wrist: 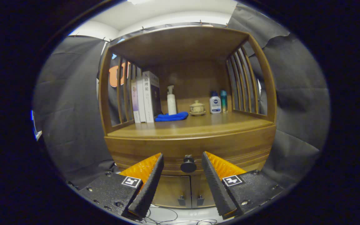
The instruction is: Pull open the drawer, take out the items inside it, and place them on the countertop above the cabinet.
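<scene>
Countertop (198, 126) bears books (145, 97), cloth (171, 117), bottles (171, 100), perhaps a lidded cup (197, 107).

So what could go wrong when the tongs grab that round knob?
The tongs are open with the knob between their tips but not yet pinched. The knob is small and round, so the tips could slip off when pulling the drawer. A hard tug might also shake the countertop and tip the tall pump bottle.
</scene>
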{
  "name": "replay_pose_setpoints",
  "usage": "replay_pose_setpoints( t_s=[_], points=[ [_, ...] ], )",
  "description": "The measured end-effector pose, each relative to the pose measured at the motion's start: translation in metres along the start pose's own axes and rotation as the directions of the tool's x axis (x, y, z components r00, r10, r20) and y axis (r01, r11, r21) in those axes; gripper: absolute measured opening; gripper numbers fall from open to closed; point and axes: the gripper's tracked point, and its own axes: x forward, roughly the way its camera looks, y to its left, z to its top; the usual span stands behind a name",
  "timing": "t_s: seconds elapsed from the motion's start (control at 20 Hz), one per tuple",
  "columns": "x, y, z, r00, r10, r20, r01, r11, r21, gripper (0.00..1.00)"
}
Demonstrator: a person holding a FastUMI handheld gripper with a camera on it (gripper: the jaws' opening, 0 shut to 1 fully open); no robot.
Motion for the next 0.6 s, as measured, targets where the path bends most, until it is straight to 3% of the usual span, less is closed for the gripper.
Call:
replay_pose_setpoints(
  t_s=[0.25, 0.45, 0.6],
  points=[
    [0.044, -0.013, -0.028, 0.997, -0.039, -0.073, 0.038, 0.999, -0.004, 0.68],
    [0.047, -0.013, -0.036, 0.996, -0.042, -0.079, 0.042, 0.999, -0.004, 0.66],
    [0.055, -0.007, -0.041, 0.997, -0.037, -0.071, 0.038, 0.999, 0.011, 0.56]
  ],
)
